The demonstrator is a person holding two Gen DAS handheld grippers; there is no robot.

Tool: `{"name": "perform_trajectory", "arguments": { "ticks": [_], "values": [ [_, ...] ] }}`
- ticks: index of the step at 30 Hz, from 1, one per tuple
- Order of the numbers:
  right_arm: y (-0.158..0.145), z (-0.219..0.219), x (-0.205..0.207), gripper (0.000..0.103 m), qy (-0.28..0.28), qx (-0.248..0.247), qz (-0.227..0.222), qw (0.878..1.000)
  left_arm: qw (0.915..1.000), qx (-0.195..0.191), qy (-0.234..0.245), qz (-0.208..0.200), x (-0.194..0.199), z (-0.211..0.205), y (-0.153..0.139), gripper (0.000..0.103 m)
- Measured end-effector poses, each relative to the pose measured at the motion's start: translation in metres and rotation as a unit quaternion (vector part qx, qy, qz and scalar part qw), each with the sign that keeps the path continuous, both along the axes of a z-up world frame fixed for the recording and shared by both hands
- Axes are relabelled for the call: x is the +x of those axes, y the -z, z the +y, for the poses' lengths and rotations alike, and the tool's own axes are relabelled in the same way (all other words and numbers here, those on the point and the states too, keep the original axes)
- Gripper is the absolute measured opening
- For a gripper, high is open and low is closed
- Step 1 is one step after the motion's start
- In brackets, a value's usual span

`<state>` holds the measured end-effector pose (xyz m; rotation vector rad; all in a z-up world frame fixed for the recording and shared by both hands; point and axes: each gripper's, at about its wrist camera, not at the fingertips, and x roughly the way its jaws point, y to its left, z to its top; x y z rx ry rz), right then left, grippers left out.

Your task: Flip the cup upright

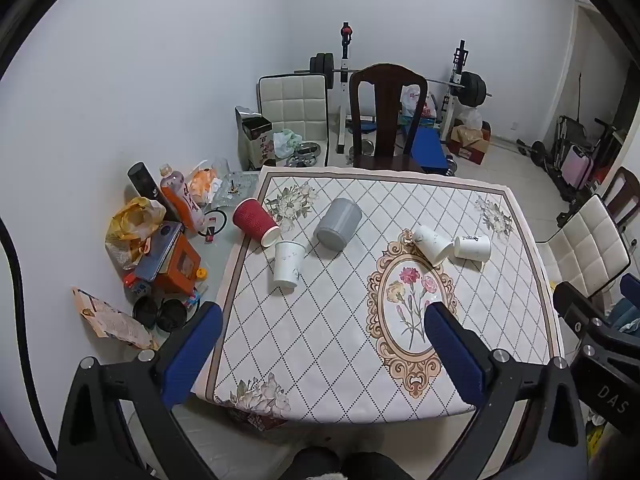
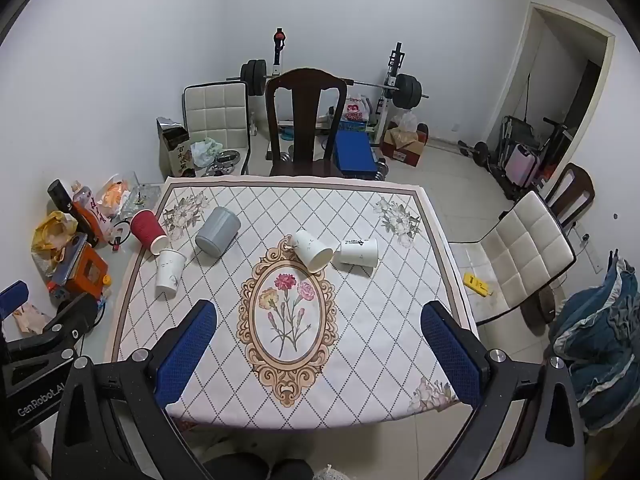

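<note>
Five cups lie tipped on the table [image 2: 440,216], both grippers above its near edge

Left gripper [image 1: 320,344] and right gripper [image 2: 316,340] gape wide, empty (red cup [image 2: 147,229], grey cup [image 2: 218,231], white cups [image 2: 170,271] on their sides)

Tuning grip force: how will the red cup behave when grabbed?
The red cup looks like ribbed paper, so probably light and crushable under a hard squeeze. It lies on its side at the tablecloth edge, so a nudge may roll it. Ribs should limit slipping.
</note>
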<state>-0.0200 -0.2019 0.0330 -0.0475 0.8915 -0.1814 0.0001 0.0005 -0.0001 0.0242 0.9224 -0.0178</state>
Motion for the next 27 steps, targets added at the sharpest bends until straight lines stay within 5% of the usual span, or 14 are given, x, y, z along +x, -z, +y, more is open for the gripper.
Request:
{"name": "perform_trajectory", "arguments": {
  "ticks": [27],
  "values": [
    [-0.014, -0.006, -0.010, 0.103, 0.000, 0.004, -0.006, 1.000, 0.9999, 0.006, 0.000, -0.011, -0.004, -0.001, -0.016, 0.103]
  ]
}}
